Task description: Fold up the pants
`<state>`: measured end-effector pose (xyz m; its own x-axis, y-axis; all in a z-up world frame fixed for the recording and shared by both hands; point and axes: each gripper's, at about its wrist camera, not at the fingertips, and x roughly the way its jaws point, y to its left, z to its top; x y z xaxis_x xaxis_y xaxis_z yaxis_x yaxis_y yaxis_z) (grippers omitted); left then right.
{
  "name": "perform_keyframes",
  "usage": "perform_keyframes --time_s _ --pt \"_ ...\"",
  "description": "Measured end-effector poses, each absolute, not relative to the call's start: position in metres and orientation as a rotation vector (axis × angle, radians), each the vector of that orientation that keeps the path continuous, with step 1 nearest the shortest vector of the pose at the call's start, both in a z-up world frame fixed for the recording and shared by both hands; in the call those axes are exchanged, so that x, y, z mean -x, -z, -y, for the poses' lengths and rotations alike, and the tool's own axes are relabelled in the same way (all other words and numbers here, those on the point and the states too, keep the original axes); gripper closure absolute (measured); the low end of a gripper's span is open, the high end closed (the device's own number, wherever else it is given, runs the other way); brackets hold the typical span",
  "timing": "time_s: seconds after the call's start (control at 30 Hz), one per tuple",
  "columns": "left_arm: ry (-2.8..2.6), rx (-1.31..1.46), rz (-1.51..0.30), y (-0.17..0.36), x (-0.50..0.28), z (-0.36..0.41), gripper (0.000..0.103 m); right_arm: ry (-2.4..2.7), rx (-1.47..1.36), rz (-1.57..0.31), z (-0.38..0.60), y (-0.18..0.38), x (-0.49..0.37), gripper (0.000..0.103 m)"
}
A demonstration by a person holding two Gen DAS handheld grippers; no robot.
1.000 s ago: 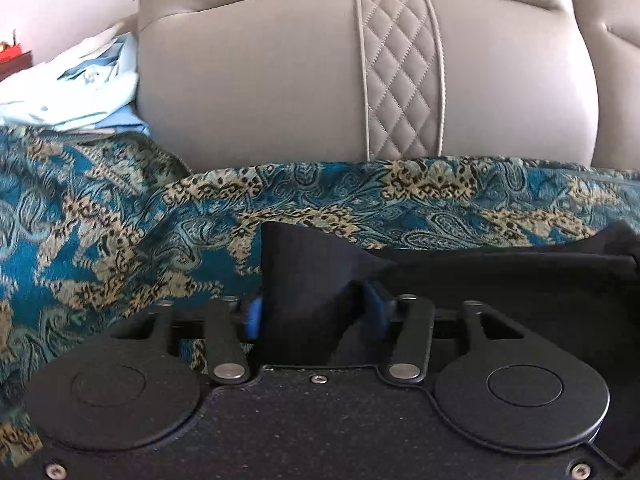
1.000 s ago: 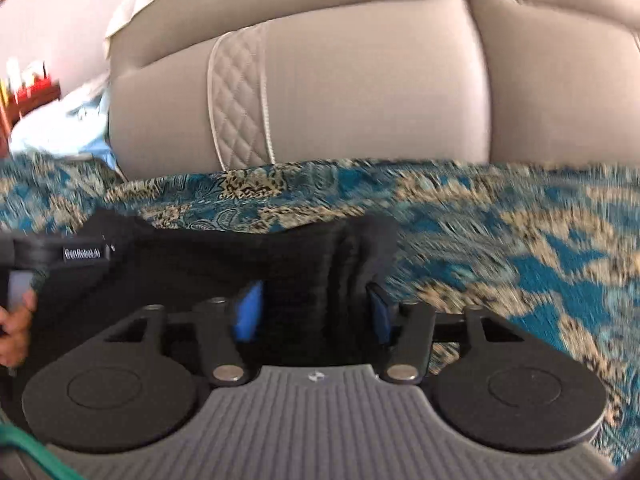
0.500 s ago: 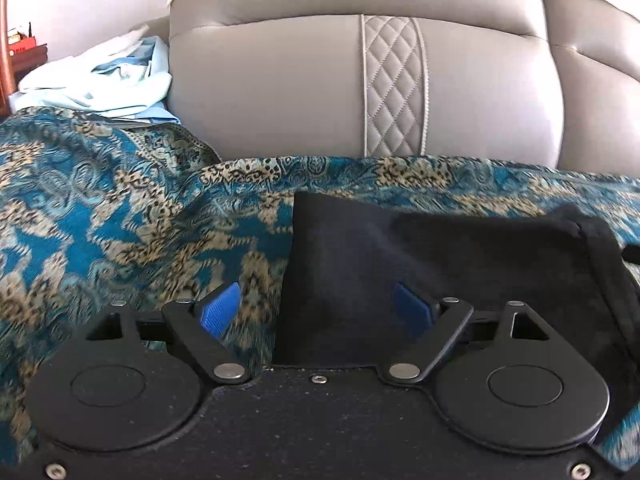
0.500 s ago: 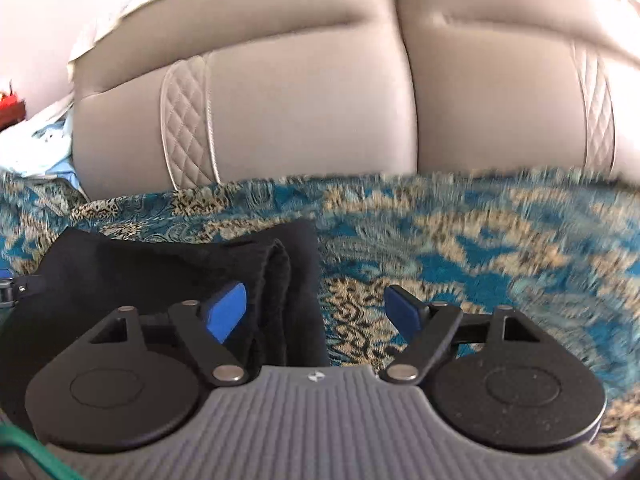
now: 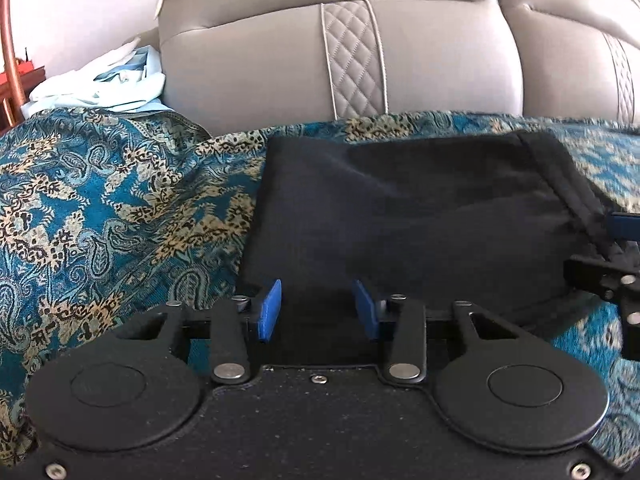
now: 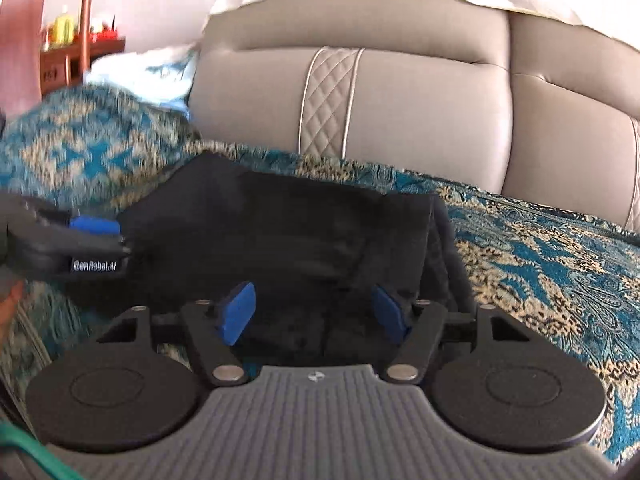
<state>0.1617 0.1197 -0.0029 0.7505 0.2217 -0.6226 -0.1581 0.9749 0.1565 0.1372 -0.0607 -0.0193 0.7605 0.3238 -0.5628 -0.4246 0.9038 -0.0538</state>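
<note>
Left hand-held gripper (image 5: pixel 316 308) sits at the near edge of the black pants (image 5: pixel 400 208), its blue pads (image 5: pixel 269 310) closing with dark cloth lying between them but not yet visibly squeezed; a gap shows on either side of the fabric. Right hand-held gripper (image 6: pixel 314 314) stands wider, its jaws also closing, over the near edge of the pants (image 6: pixel 300 232) just inside their thick stacked right border; its pads do not touch the cloth either.

The pants lie as a compact folded bundle straight ahead of both grippers, on the teal and gold patterned throw (image 5: pixel 120 208) that covers the seat, with the grey sofa backrest (image 5: pixel 260 68) beyond.

Judged from this, the main risk is a partial bite: if either pair of pads shuts on only the top layer, the lower layers would stay behind and the bundle would peel open when lifted. The throw is loose and rumpled, so a low pinch could catch it together with the pants and drag it. With the left closing narrower than the right, an uneven pull could skew the fold. The light blue clothes (image 5: pixel 104 84) far to the left look safely out of reach
</note>
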Motion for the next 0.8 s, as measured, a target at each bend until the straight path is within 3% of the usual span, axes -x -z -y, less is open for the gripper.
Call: perform_keyframes --time_s 0.27,0.8 --pt "-0.184 -0.083 -0.685 0.005 -0.159 -0.118 0.059 -0.254 0.227 -0.625 0.072 0.028 -0.145 0.031" --pt "-0.217 -0.005 -0.676 0.01 -0.136 -0.147 0.036 -0.213 0.197 -0.624 0.096 0.032 -0.154 0.029"
